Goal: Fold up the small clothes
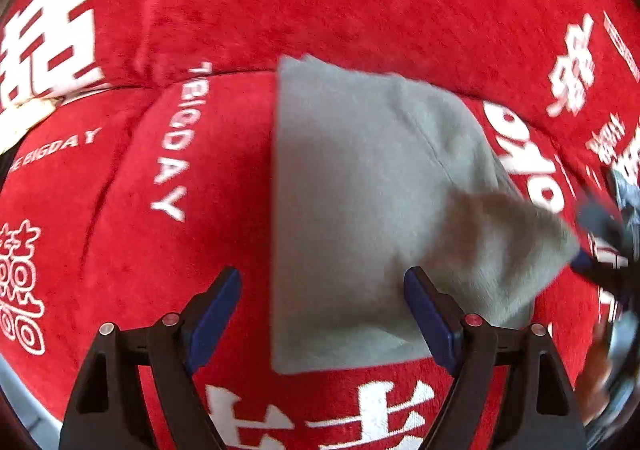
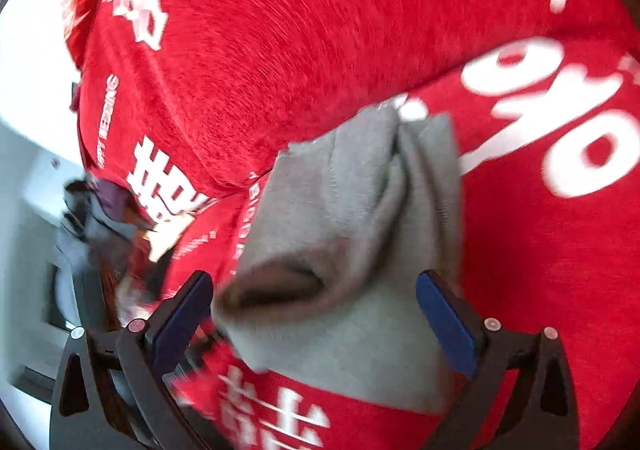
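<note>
Left wrist view: grey garment point(image 1: 360, 209) lies folded on the red printed cover point(image 1: 180, 250), left gripper point(image 1: 322, 310) and right gripper point(image 2: 314, 314) both spread with nothing pinched, so I'd judge 1 lifted corner still needs flattening.

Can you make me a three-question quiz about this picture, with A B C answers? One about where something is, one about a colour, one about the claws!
1. Where does the grey garment lie?
A. on the red cover
B. in a basket
C. on a hanger

2. What colour is the lettering on the cover?
A. black
B. white
C. yellow

3. How is the left claw?
A. shut on a sock
B. out of view
C. open

Answers: 1 A, red cloth shows all around the garment. 2 B, the printed letters are white. 3 C, its blue pads stand wide apart, gripping nothing.
</note>
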Motion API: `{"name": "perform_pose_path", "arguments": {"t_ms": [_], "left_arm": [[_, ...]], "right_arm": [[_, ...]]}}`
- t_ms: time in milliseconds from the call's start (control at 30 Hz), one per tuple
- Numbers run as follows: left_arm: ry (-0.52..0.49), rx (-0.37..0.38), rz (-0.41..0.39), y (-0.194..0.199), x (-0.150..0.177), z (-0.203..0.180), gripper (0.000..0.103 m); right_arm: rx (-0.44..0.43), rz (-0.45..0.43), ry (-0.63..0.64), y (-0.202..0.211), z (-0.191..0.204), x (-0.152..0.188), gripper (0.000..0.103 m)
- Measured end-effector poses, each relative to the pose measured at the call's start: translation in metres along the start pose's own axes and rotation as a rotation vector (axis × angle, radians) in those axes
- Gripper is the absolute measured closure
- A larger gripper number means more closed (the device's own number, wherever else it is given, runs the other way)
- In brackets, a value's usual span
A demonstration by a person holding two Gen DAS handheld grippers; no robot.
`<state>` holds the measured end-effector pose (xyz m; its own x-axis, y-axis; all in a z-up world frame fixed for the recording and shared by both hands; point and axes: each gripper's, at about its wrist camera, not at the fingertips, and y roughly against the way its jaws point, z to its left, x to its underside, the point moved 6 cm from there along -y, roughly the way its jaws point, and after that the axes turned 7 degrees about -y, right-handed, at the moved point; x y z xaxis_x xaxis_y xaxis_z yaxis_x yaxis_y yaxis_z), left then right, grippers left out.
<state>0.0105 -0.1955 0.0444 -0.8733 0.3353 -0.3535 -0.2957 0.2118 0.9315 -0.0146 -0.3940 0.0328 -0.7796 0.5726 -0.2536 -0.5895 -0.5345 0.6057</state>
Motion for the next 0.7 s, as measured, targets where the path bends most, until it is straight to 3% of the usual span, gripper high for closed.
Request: {"name": "perform_pose_path", "arguments": {"t_ms": [67, 167, 233, 267, 367, 400, 433, 467, 567, 633, 700], "left_arm": [[-0.064, -0.026, -0.008, -0.008, 0.005, -0.014, 0.019], [-0.081, -0.046, -0.006, -0.019, 0.008, -0.020, 0.018], [-0.064, -0.028, -0.004, -0.018, 0.008, -0.019, 0.018], [-0.059, -0.013, 0.003, -0.017, 0.008, -0.018, 0.018], [-0.057, 0.062, -0.007, -0.005, 0.006, -0.023, 0.018], [-0.064, 0.081, -0.013, -0.002, 0.005, -0.028, 0.018], [-0.073, 0.084, -0.016, -0.002, 0.005, -0.031, 0.018], [-0.087, 0.073, -0.017, -0.004, 0.005, -0.037, 0.018], [-0.148, 0.019, -0.016, -0.018, 0.010, -0.053, 0.002], [-0.202, -0.048, -0.031, -0.023, 0.013, -0.060, 0.002], [-0.213, -0.049, -0.042, -0.021, 0.015, -0.060, 0.002]], "right_arm": [[-0.013, 0.062, -0.024, -0.020, 0.000, -0.007, 0.005], [0.099, 0.119, -0.014, -0.052, -0.008, -0.015, 0.030], [0.158, 0.120, 0.029, -0.055, -0.008, -0.016, 0.073], [0.159, 0.102, 0.061, -0.049, -0.003, -0.017, 0.080], [0.097, 0.005, 0.124, -0.015, 0.012, -0.024, 0.086], [0.100, -0.041, 0.143, -0.001, 0.011, -0.026, 0.095], [0.109, -0.054, 0.141, 0.003, 0.008, -0.028, 0.095], [0.133, -0.060, 0.132, 0.003, -0.001, -0.030, 0.096], [0.237, 0.009, 0.106, -0.017, -0.037, -0.026, 0.096], [0.203, 0.001, 0.062, -0.011, -0.042, -0.023, 0.091], [0.116, -0.024, 0.055, 0.008, -0.033, -0.018, 0.086]]}}
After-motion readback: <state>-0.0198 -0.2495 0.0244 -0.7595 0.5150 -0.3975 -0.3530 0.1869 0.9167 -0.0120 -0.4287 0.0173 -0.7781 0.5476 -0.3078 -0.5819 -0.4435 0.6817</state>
